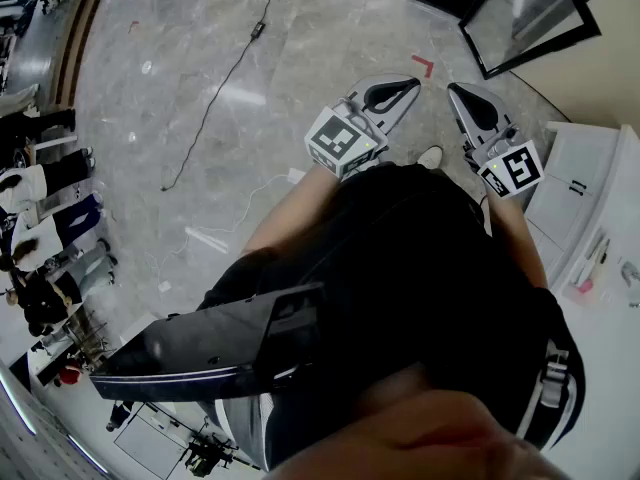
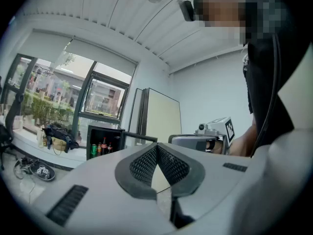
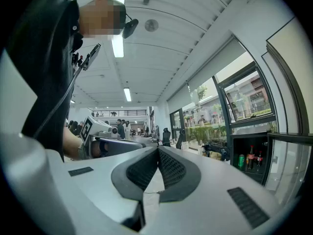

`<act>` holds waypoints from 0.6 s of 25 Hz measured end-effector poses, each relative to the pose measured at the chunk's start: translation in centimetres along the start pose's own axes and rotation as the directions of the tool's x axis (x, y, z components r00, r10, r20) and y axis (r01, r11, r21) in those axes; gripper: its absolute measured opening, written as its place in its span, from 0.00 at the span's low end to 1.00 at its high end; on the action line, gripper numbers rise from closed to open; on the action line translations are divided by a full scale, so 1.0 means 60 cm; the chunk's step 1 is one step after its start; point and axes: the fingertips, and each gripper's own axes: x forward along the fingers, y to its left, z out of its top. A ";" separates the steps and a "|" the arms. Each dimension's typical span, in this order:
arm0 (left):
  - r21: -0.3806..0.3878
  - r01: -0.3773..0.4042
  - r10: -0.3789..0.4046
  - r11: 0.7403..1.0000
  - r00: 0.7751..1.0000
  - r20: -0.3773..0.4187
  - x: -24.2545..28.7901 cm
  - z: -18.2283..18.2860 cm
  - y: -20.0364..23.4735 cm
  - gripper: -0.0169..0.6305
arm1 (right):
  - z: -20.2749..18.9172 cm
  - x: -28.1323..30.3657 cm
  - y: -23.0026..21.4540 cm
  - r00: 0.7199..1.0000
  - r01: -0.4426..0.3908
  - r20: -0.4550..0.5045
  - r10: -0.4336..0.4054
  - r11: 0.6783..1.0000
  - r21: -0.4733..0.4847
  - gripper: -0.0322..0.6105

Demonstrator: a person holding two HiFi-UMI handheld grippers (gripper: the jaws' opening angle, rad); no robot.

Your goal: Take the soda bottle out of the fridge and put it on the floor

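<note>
Plainly, with left gripper (image 2: 156, 150) and right gripper (image 3: 157, 152) closed empty, poking into the fridge (image 2: 105, 132) could topple the bottle (image 2: 103, 146).

The person holds both tools out ahead of the dark-clad torso (image 1: 400, 298), side by side. The grey-and-white left gripper (image 1: 412, 83) points far and slightly right, its black-and-white marker cube (image 1: 345, 140) at the near end. The matching right gripper (image 1: 457, 90) points far and slightly left, so the two tips come near each other without touching. Its own cube (image 1: 513, 169) sits by the wrist. The bare left forearm (image 1: 290, 213) and bare right forearm (image 1: 515, 233) reach forward. On each gripper the black ribbed jaws are pressed together at the tip, with nothing between them.
</note>
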 end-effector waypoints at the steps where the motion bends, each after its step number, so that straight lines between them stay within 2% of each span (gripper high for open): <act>1: -0.001 -0.003 0.003 1.000 1.000 -0.004 -0.002 -0.001 -0.001 0.02 | -0.001 -0.001 0.002 1.000 -0.001 -0.001 0.001 1.000 0.004 0.07; 10: -0.011 -0.006 0.006 1.000 1.000 -0.005 0.008 -0.001 -0.003 0.02 | -0.001 -0.010 -0.007 1.000 0.000 0.005 -0.001 1.000 0.008 0.07; 15: -0.032 -0.005 0.005 0.999 1.000 -0.007 0.013 0.000 -0.007 0.02 | 0.014 -0.016 0.003 0.998 -0.047 0.027 0.048 0.999 -0.022 0.07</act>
